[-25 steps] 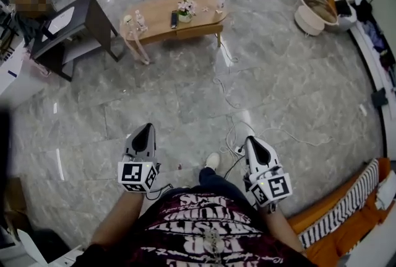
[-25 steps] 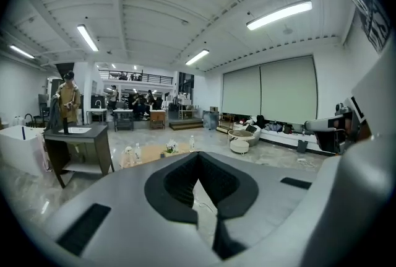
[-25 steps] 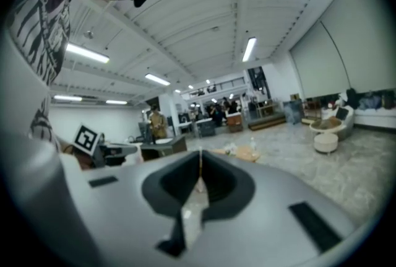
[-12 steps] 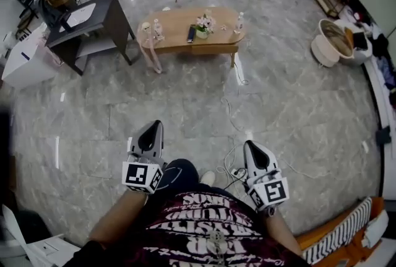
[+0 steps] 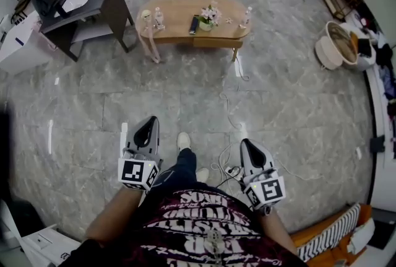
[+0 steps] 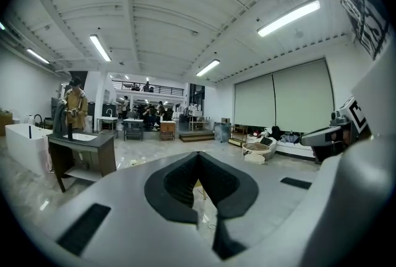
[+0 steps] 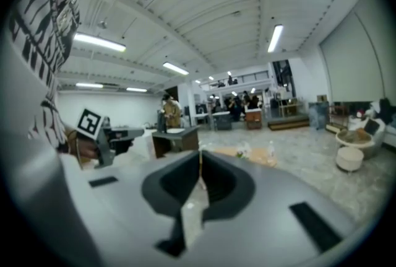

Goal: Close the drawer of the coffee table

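The wooden oval coffee table [image 5: 179, 13] stands far ahead across the marble floor, with a flower pot, bottles and a remote on top. A pale drawer front [image 5: 213, 43] shows under its near edge; how far out it stands is too small to tell. My left gripper [image 5: 147, 128] and right gripper [image 5: 246, 147] are held low in front of the person's body, far from the table, both shut and empty. In the left gripper view the jaws [image 6: 198, 157] meet. In the right gripper view the jaws [image 7: 200, 155] meet, and the table [image 7: 247, 153] lies beyond them.
A dark desk [image 5: 93, 5] stands left of the table. White cables [image 5: 232, 108] trail over the floor between me and the table. A round basket seat [image 5: 337, 43] sits at the right, an orange sofa [image 5: 328, 241] at the lower right. The person's shoe [image 5: 183, 140] is between the grippers.
The person has stepped forward, and both grippers have travelled with them towards the table. Both stay shut with nothing in them.
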`<state>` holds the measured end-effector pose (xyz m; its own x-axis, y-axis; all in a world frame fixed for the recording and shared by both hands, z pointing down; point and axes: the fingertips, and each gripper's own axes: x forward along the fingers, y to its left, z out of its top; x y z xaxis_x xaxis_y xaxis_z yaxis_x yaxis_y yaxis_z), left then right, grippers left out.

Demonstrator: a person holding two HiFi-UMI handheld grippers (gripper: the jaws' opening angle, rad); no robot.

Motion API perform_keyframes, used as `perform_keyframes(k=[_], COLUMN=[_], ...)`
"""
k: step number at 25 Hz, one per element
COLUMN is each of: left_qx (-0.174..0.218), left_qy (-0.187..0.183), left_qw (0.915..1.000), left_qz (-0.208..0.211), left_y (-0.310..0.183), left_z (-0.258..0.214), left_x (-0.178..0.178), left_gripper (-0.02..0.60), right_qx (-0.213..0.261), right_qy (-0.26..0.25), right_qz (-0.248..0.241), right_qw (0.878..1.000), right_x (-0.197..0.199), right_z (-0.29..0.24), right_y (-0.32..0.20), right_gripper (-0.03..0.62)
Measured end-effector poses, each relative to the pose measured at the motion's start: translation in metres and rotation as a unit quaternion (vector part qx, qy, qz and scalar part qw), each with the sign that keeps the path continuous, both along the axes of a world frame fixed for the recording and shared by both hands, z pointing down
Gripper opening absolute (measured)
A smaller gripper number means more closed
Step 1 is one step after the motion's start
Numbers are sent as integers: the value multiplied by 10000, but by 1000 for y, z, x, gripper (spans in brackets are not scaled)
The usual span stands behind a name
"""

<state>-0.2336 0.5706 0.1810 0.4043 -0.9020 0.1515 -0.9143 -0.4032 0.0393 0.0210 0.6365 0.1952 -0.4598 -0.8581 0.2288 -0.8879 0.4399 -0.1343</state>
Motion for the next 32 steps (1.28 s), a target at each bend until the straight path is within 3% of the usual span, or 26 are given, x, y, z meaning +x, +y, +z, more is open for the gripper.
perform_keyframes(k=[9, 18, 26, 32], left_qx=[-319, -197, -111, -345], left_qy=[94, 191, 297, 308], left_qw=[9987, 9985, 9978, 9964], left_qz=[390, 472, 586, 708], left_y=[-74, -155, -201, -214], left_z=[18, 7, 3, 20], left_x=[11, 5, -6, 2], left_gripper=[23, 23, 23, 23], right_qx=[-154, 10, 223, -52], right_qy=[51, 179, 291, 189], right_qz=[151, 273, 584, 738], right_qw=[9998, 9995, 9976, 9971], right_x=[-10, -17, -21, -12], right_z=[2, -16, -30, -17], right_y=[-66, -134, -169, -181], right_gripper=[35, 35, 35, 35])
